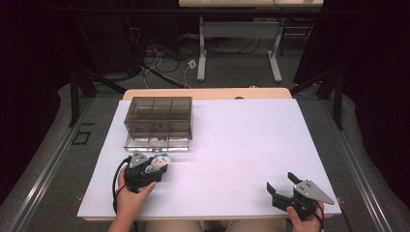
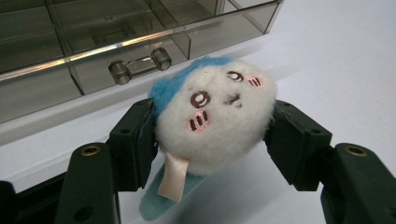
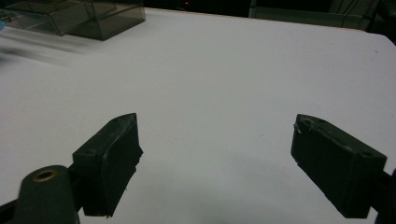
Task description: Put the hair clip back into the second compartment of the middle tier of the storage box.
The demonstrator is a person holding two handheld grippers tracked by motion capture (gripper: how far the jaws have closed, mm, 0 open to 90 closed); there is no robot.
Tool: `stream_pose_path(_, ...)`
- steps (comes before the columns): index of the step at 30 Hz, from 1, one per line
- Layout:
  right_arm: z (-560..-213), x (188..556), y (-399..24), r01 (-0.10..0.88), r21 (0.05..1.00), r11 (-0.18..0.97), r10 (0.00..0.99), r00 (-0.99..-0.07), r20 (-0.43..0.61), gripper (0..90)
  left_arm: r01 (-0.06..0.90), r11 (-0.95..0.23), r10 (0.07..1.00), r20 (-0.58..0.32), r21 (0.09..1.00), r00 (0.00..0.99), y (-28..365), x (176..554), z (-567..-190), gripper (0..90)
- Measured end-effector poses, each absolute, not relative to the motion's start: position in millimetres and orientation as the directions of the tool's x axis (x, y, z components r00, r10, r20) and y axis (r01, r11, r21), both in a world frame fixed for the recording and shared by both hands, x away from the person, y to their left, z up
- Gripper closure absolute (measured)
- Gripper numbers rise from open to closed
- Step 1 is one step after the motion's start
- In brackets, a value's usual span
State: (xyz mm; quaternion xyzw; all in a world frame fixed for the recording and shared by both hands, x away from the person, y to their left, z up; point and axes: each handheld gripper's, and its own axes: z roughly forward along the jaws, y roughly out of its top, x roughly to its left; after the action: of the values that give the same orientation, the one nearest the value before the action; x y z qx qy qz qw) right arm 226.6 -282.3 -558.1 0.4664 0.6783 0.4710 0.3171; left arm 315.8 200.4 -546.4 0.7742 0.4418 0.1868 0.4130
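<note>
One plush toy, white with a blue cap, is clamped in the left gripper jaws, just in front of the one smoky clear drawer box near the bench back-left edge. The right gripper sits by the front-right edge, jaws wide apart on nothing. Loads of open white surface between the two grippers.

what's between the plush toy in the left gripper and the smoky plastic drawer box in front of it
Nothing loose lies between them: only bare white table separates the plush toy, clamped in the left gripper, from the drawer box. The box's own front drawer looks closed, handle facing the toy, so that would block putting it inside.
</note>
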Motion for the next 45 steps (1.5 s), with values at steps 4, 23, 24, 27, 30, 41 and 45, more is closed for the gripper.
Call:
stream_pose_path(4,-558,227,-282,0.332,0.936,0.120,0.930,-0.368,0.011,14.9,0.512,-0.267,0.835,-0.068,0.817,0.546,200,314,-547,36.7)
stream_pose_path(23,-559,227,-282,0.328,0.937,0.118,0.929,-0.371,0.013,14.9,0.454,-0.244,0.833,-0.055,0.857,0.551,201,308,-544,37.0)
stream_pose_path(24,-559,227,-281,0.329,0.937,0.118,0.928,-0.371,0.014,14.9,0.454,-0.240,0.833,-0.057,0.858,0.550,202,308,-544,37.0)
stream_pose_path(27,-559,227,-282,0.328,0.937,0.121,0.928,-0.373,0.010,14.9,0.451,-0.239,0.838,-0.052,0.860,0.544,203,308,-544,37.0)
stream_pose_path(30,-559,227,-281,0.332,0.935,0.123,0.928,-0.374,0.011,14.9,0.446,-0.234,0.837,-0.054,0.864,0.544,204,308,-543,37.0)
stream_pose_path(41,-559,227,-282,0.328,0.935,0.132,0.927,-0.376,0.001,14.9,0.425,-0.214,0.842,-0.055,0.879,0.537,207,307,-538,37.0)
stream_pose_path(45,-559,227,-281,0.329,0.935,0.133,0.927,-0.374,0.000,14.9,0.428,-0.205,0.848,-0.059,0.880,0.526,209,307,-536,37.0)
